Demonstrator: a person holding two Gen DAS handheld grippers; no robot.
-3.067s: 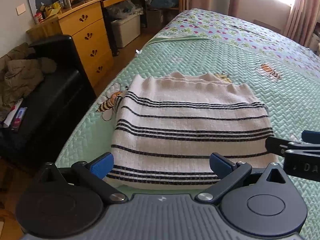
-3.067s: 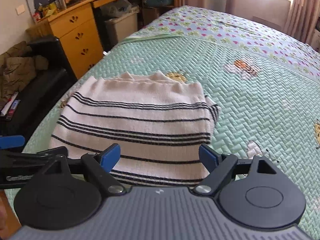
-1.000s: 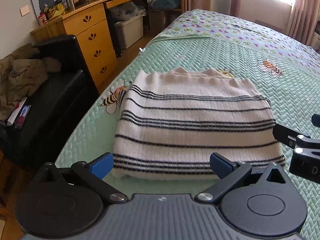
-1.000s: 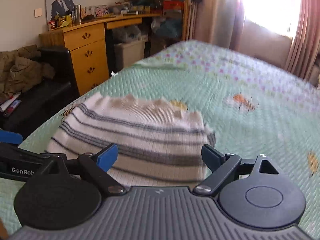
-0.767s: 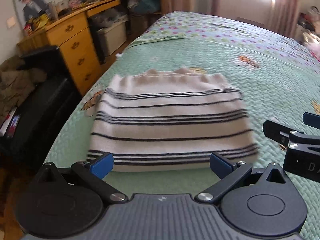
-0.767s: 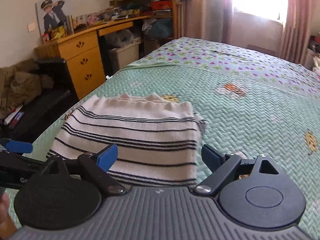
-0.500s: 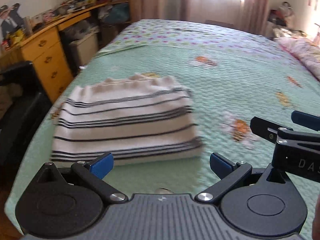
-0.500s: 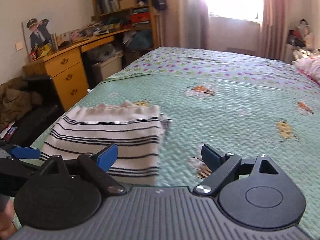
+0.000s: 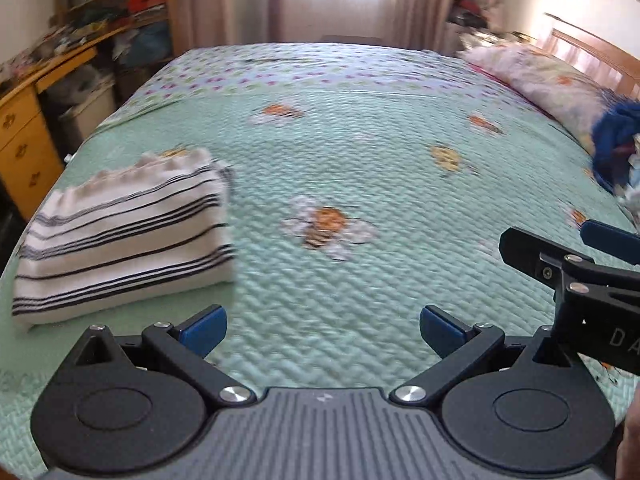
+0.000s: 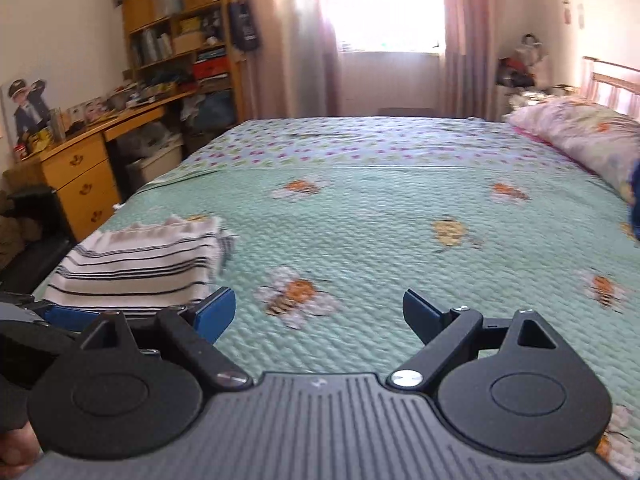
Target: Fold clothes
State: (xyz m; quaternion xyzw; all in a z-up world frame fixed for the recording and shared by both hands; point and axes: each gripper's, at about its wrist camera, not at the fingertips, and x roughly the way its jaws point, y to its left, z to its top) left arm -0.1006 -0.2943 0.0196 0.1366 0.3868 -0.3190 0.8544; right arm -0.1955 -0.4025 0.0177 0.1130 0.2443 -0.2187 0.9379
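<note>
A folded white sweater with thin black stripes [image 9: 124,236] lies on the left part of the green quilted bed [image 9: 360,152]; it also shows at the left in the right wrist view [image 10: 136,268]. My left gripper [image 9: 322,330] hovers open over bare quilt to the right of the sweater, nothing between its blue pads. My right gripper [image 10: 318,314] is open too, over a bee print, clear of the sweater. Its fingers [image 9: 560,264] reach in from the right edge of the left wrist view. A heap of blue cloth [image 9: 616,136] lies at the bed's far right.
A floral pillow [image 10: 592,140] lies by the headboard at the right. A wooden desk with drawers [image 10: 80,172] and shelves [image 10: 180,40] stand left of the bed, with a storage bin [image 10: 156,164] under the desk. A curtained window [image 10: 384,32] is behind.
Both grippers have swung to the right across the bed, so the folded sweater has slid from the middle of each view to the left side. The pillow and blue cloth have come into view.
</note>
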